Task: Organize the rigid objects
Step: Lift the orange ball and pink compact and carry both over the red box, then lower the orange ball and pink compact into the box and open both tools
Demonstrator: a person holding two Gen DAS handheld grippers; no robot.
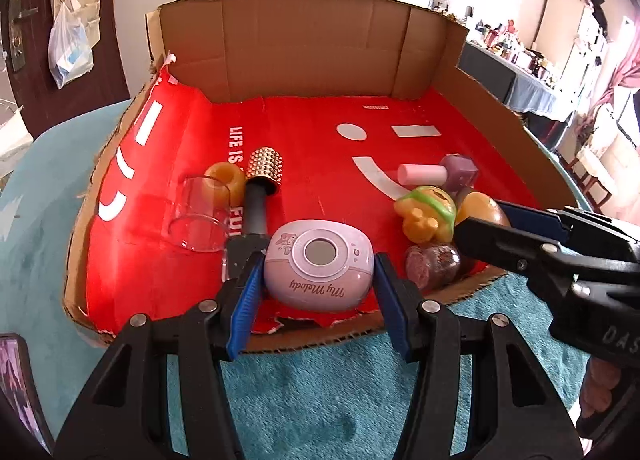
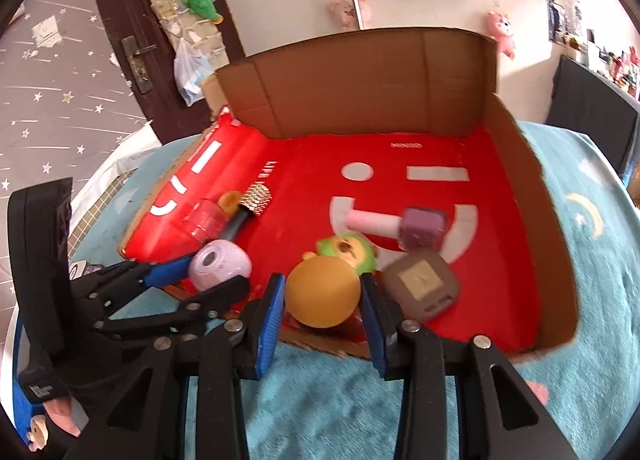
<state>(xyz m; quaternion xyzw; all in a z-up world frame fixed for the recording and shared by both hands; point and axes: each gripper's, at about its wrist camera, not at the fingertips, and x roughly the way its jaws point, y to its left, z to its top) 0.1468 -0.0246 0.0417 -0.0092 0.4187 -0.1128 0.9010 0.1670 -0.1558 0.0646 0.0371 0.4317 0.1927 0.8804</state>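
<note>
A red-lined cardboard box [image 1: 304, 132] lies open on a teal blanket. My left gripper [image 1: 318, 272] is shut on a lilac My Melody case [image 1: 318, 264] at the box's front edge. My right gripper [image 2: 322, 288] is shut on an orange ball-shaped toy [image 2: 322, 294], also seen in the left wrist view [image 1: 478, 210]. The left gripper and the lilac case [image 2: 220, 264] show at the left of the right wrist view. A yellow-green figure [image 1: 426, 214], a pink and purple toy hammer [image 1: 440, 174], a gold-headed microphone [image 1: 260, 188], a clear glass [image 1: 200, 216] and a yellow ring [image 1: 224, 182] lie inside.
A brown square device [image 2: 420, 286] lies right of the orange toy. A dark red round object [image 1: 434, 264] sits at the front edge. The box has tall cardboard walls [image 2: 360, 80] at the back and right. A phone [image 1: 16, 384] lies at the left on the blanket [image 1: 320, 400].
</note>
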